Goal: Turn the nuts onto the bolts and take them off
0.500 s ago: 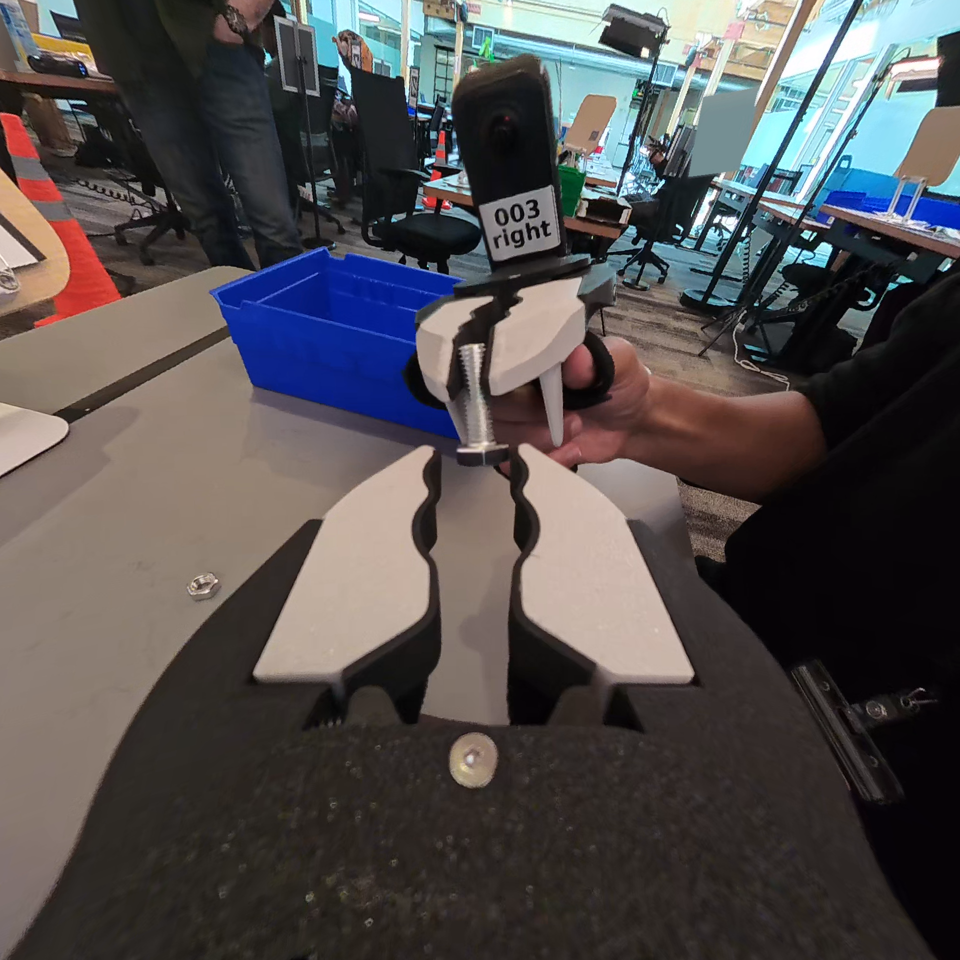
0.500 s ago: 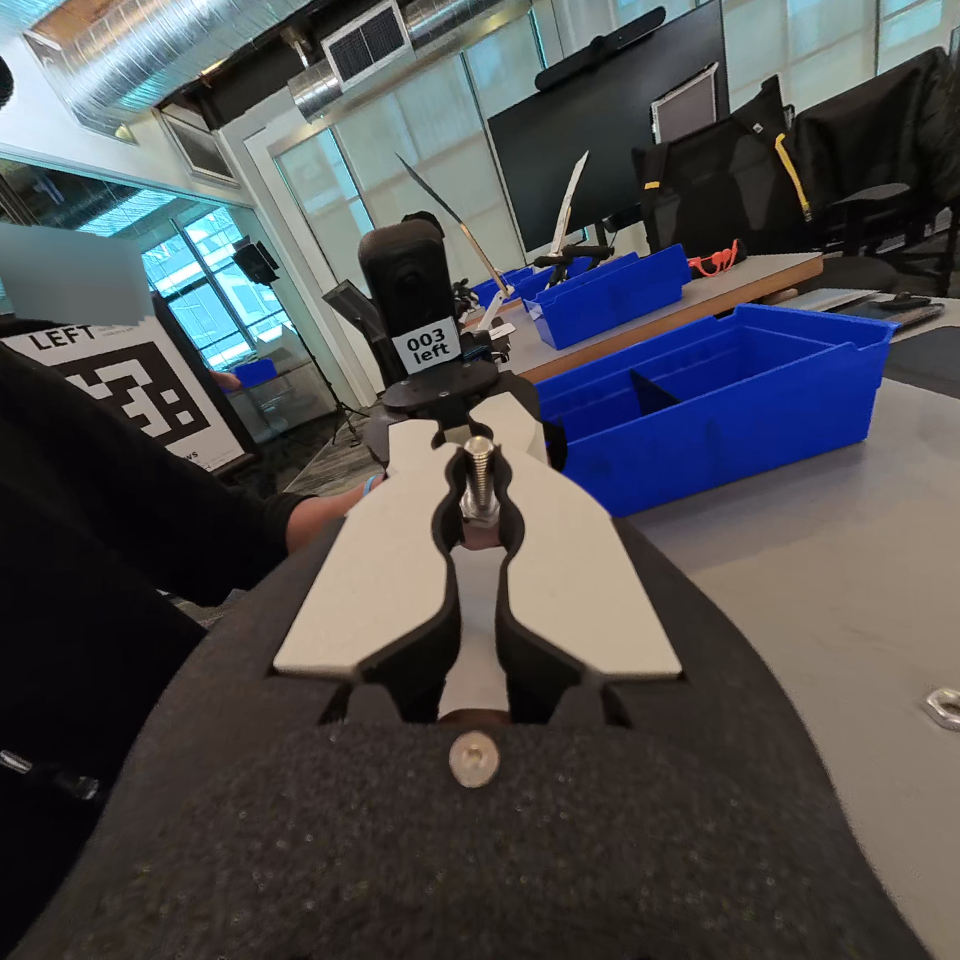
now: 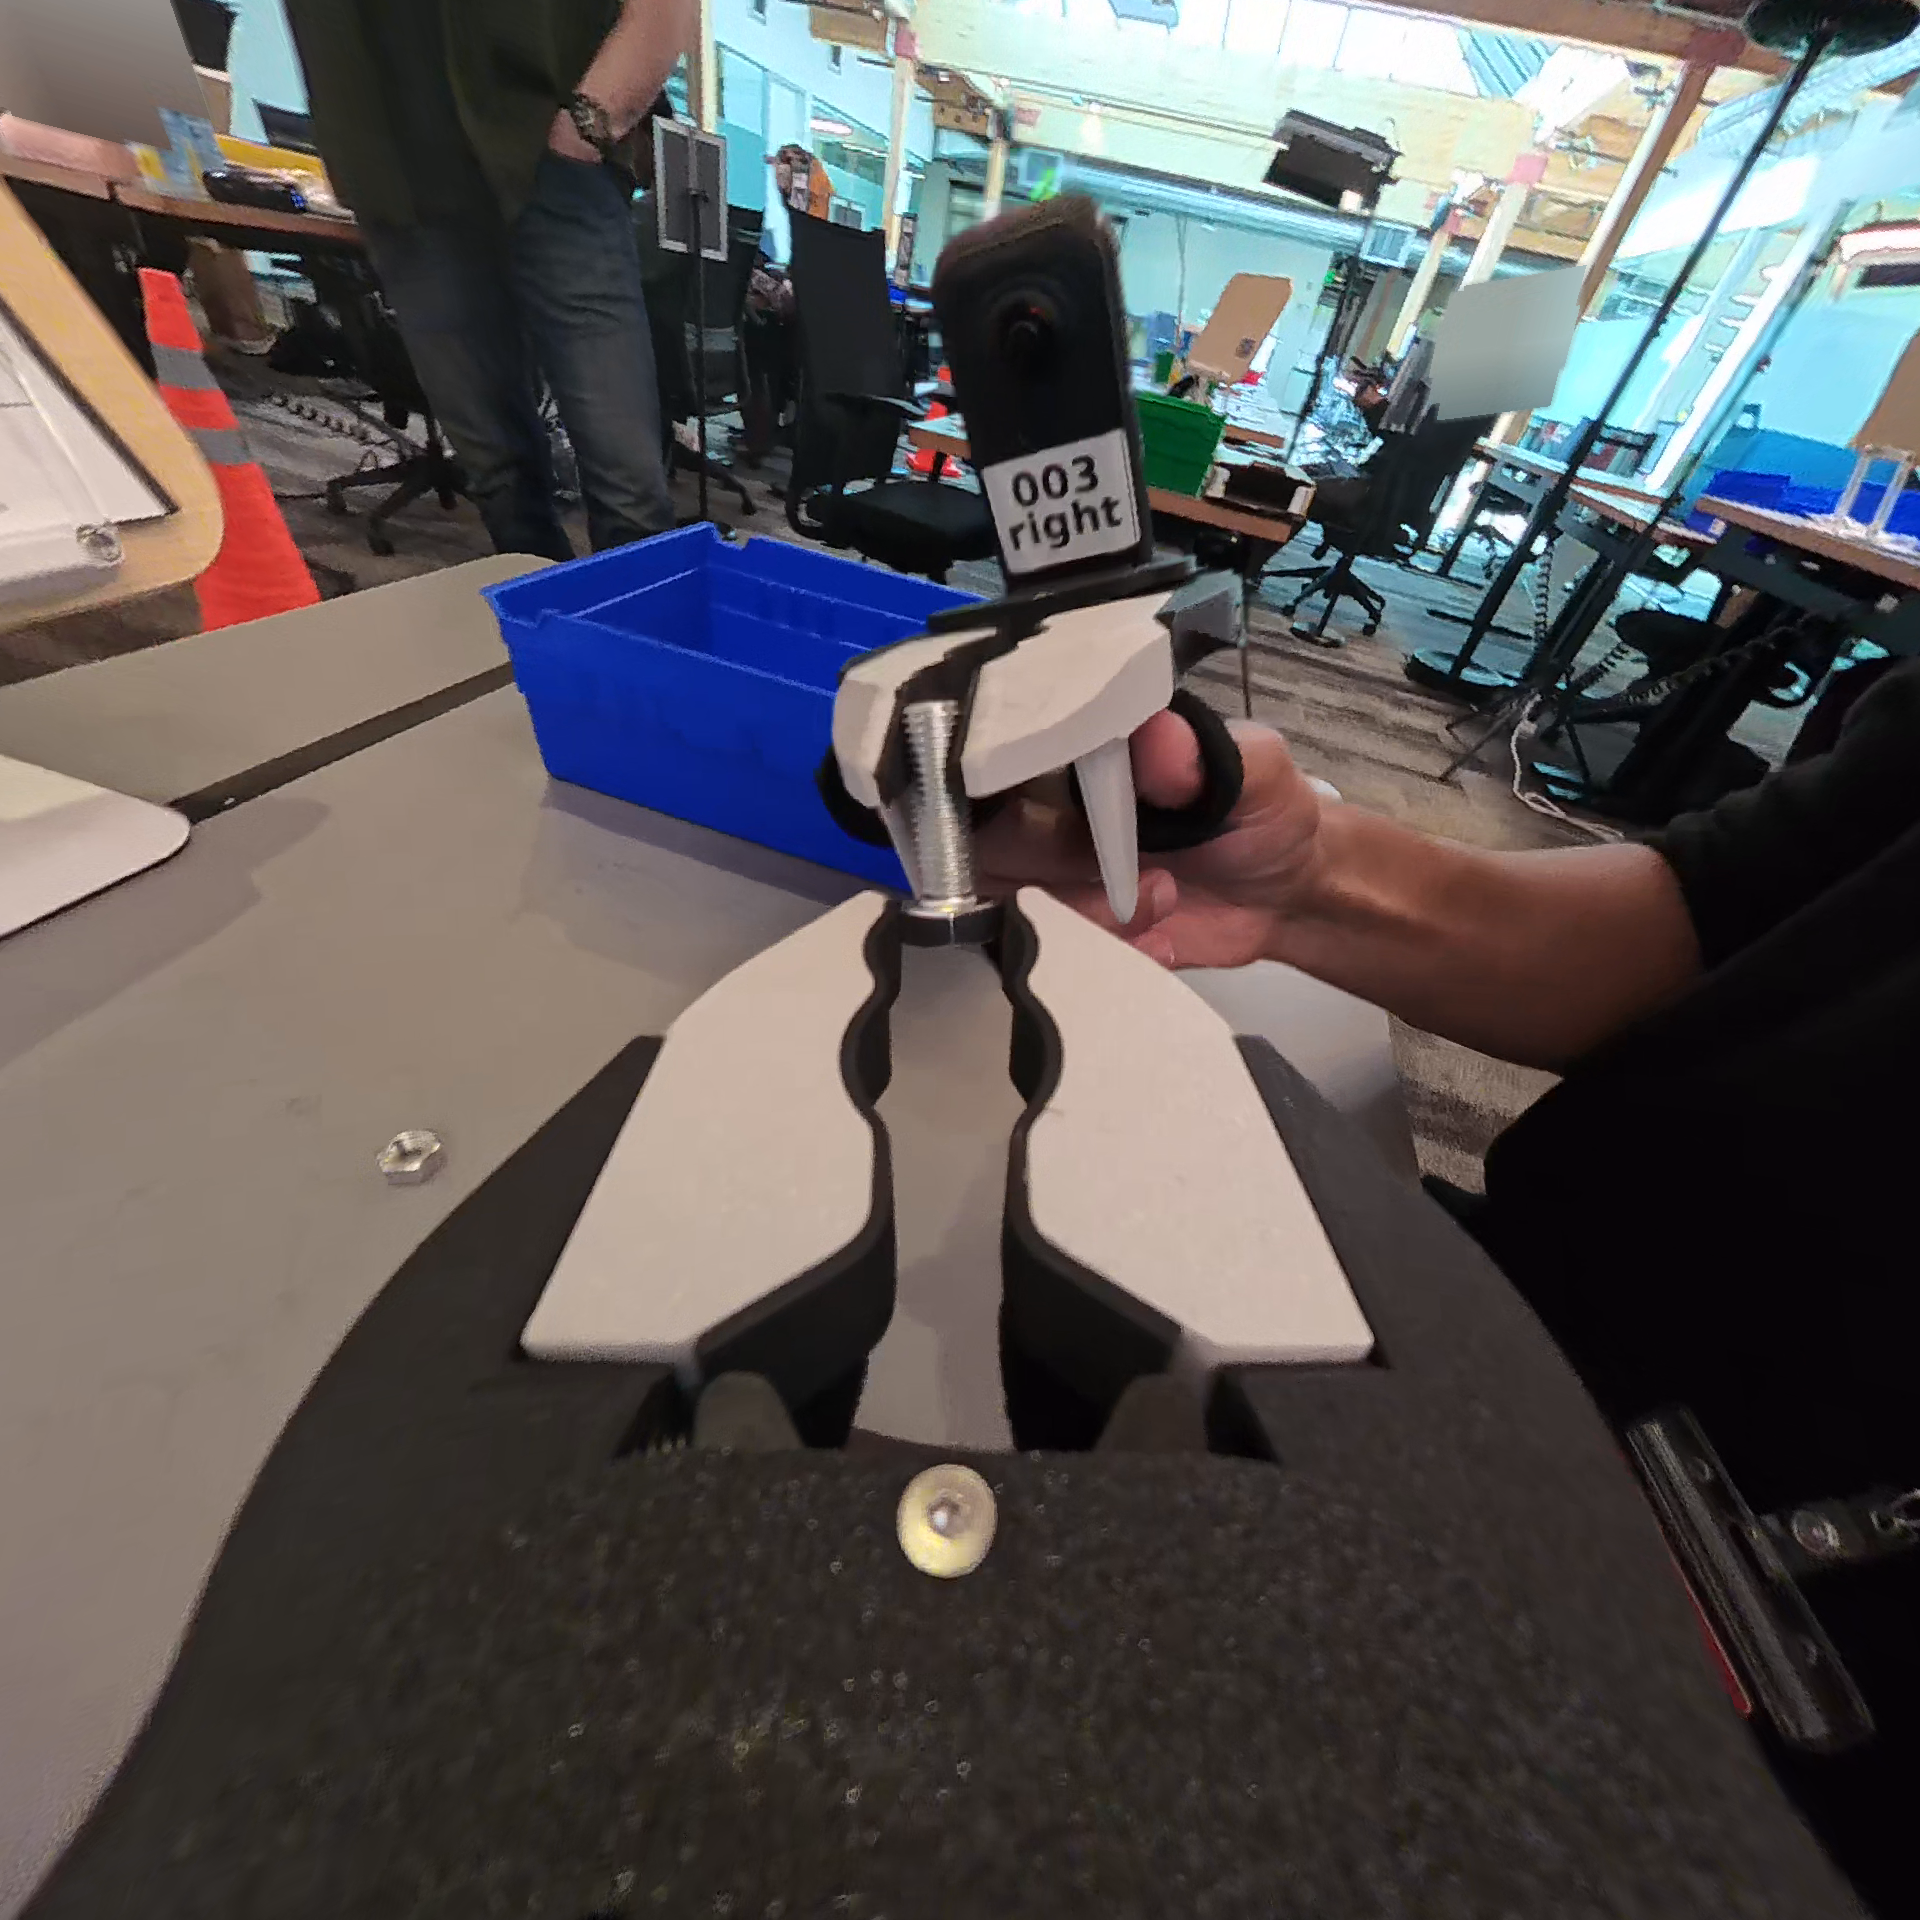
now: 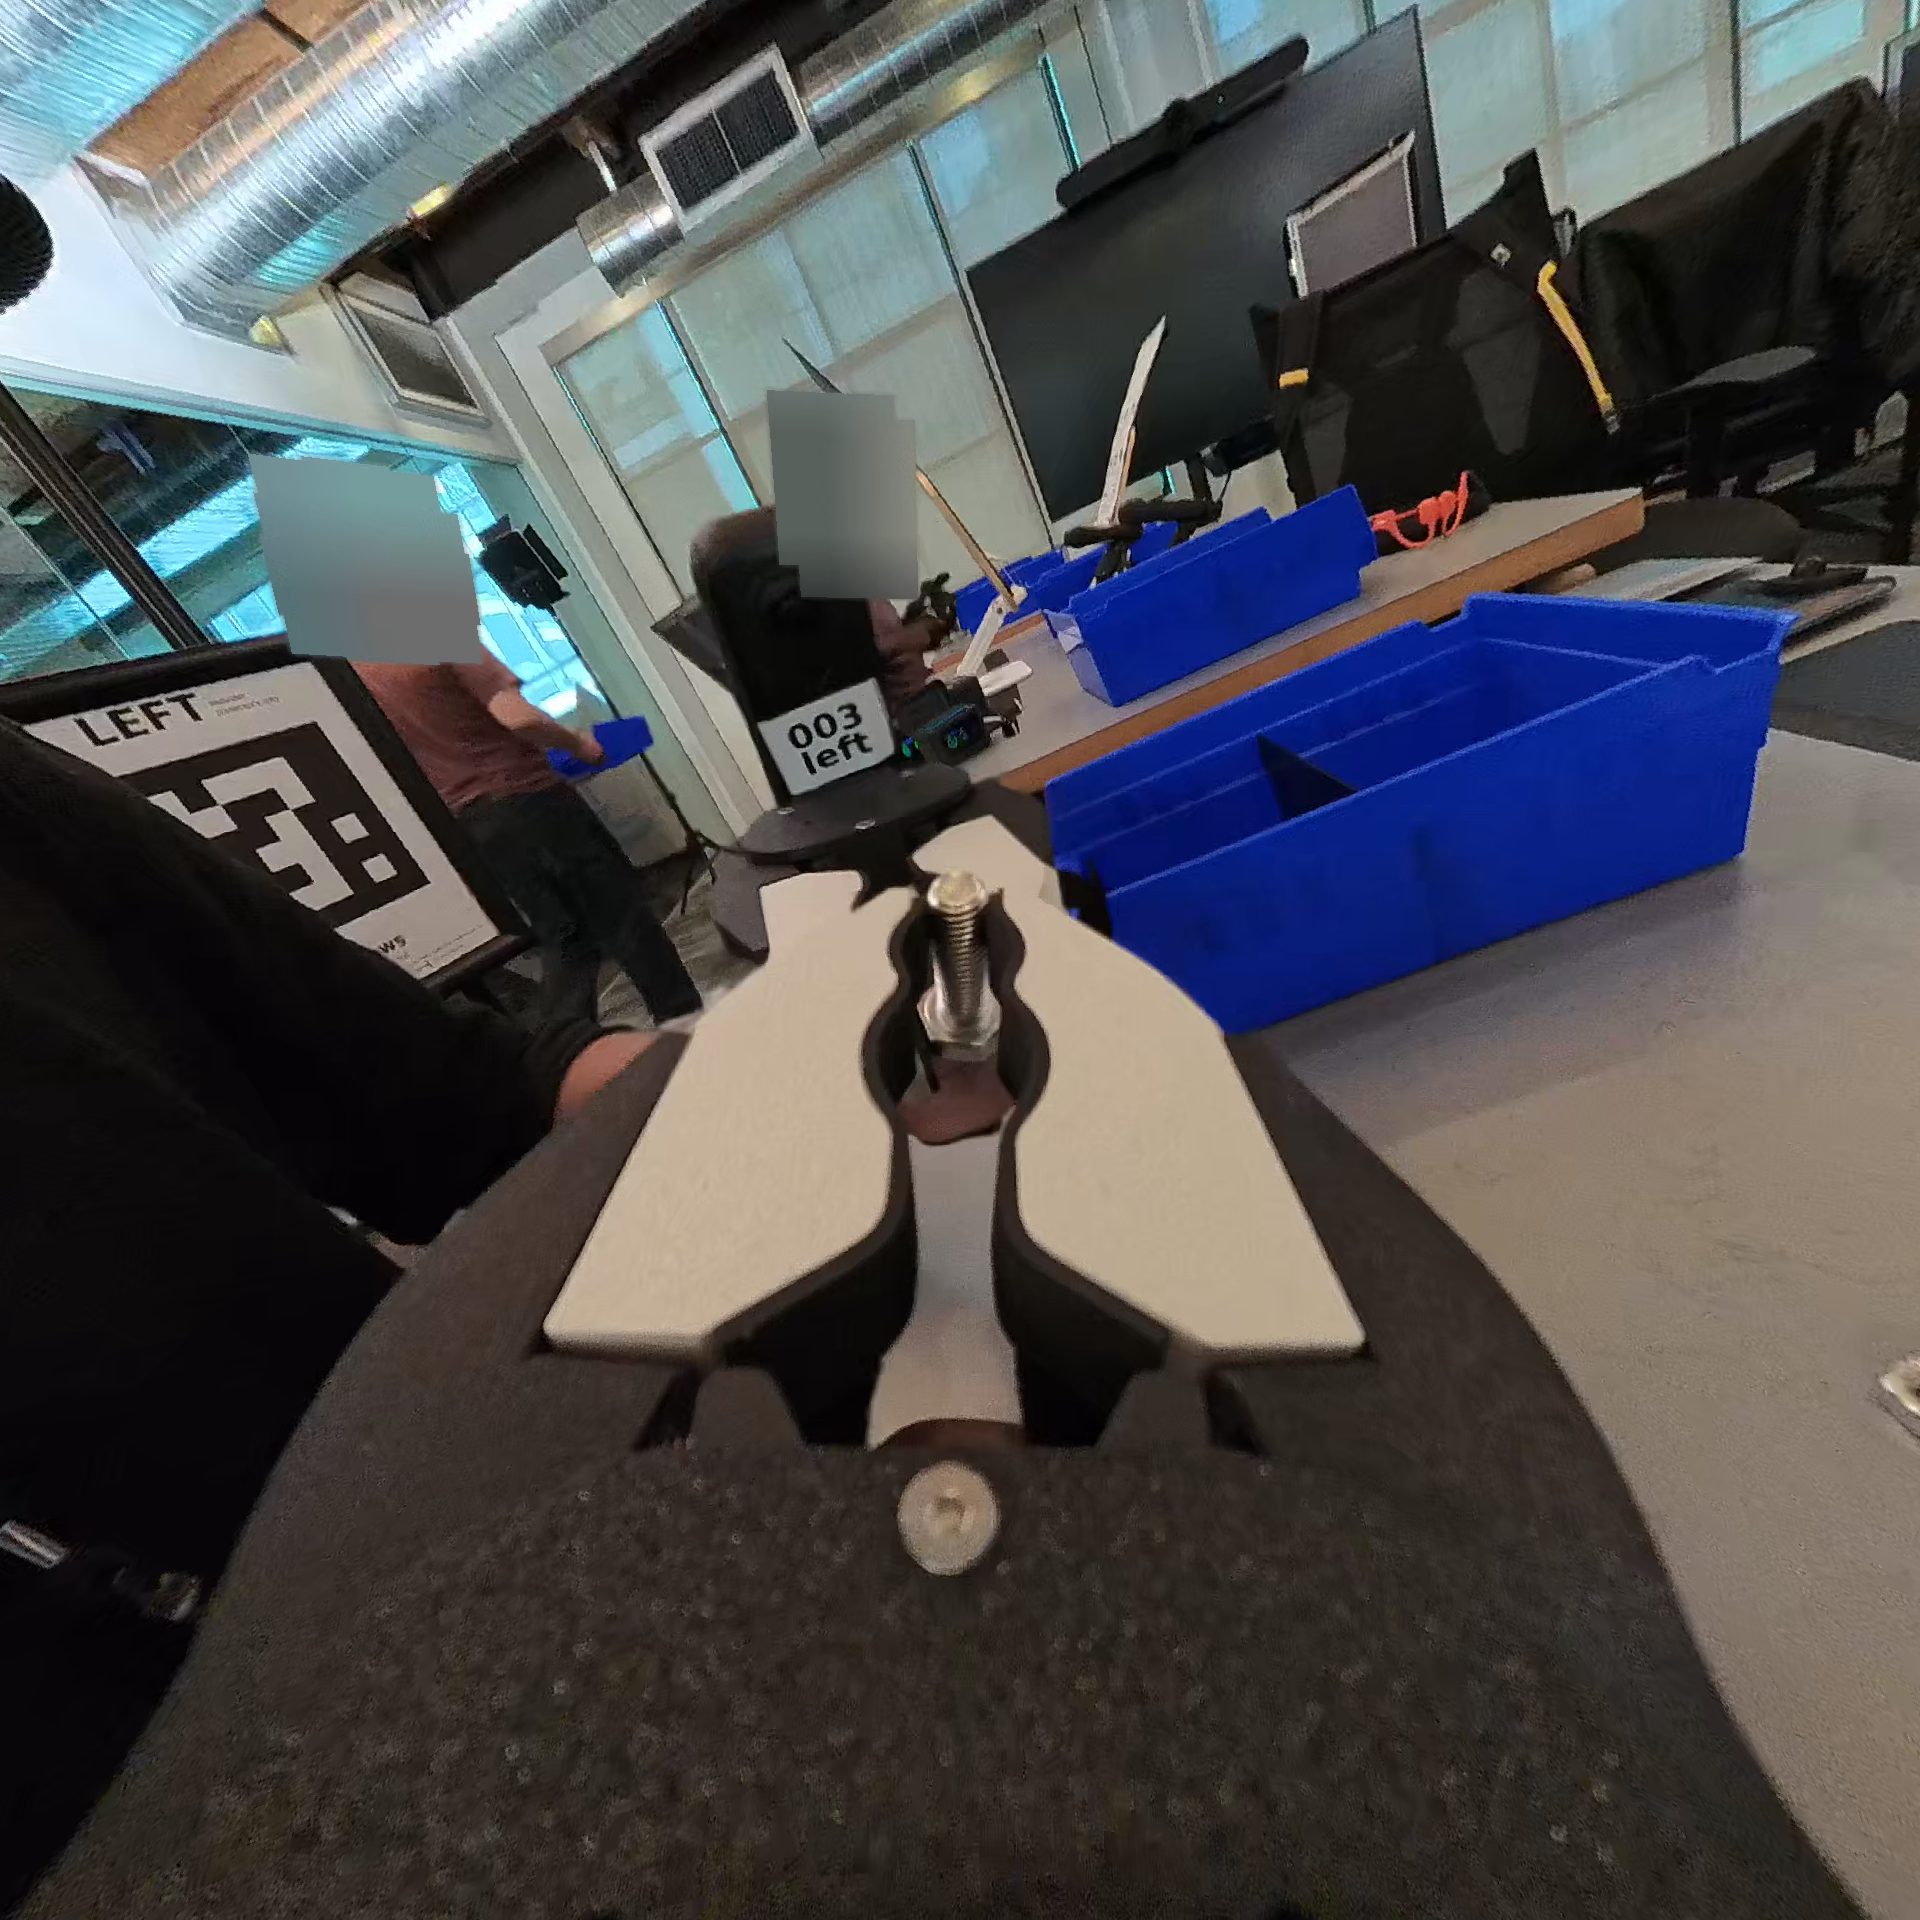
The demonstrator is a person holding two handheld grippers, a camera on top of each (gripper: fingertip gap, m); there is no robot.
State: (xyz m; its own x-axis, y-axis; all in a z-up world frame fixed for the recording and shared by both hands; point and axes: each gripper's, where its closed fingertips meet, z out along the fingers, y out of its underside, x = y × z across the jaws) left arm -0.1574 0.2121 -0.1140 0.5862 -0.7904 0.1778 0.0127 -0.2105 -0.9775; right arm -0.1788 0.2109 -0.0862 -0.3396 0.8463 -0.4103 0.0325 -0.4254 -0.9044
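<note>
The right gripper [image 3: 935,748] is clamping the threaded silver steel bolt [image 3: 935,800] shank, holding it steady, head pointing down. The left gripper [image 3: 943,930] is closing its tips round the hexagonal bolt head, jaws only narrowly apart, presumably to stop rotation. A loose silver hex nut [image 3: 411,1155] is lying on the grey table [image 3: 364,935] at nine o'clock, the blue plastic bin [image 3: 665,665] at eleven.

Your right gripper [image 4: 954,997] clamps the bolt [image 4: 957,961], whose threaded shaft points away toward the left gripper [image 4: 883,883]. A nut [image 4: 957,1023] sits on the bolt. The blue bin [image 4: 1455,862] stands on the grey table [image 4: 1610,1195] to the right.
</note>
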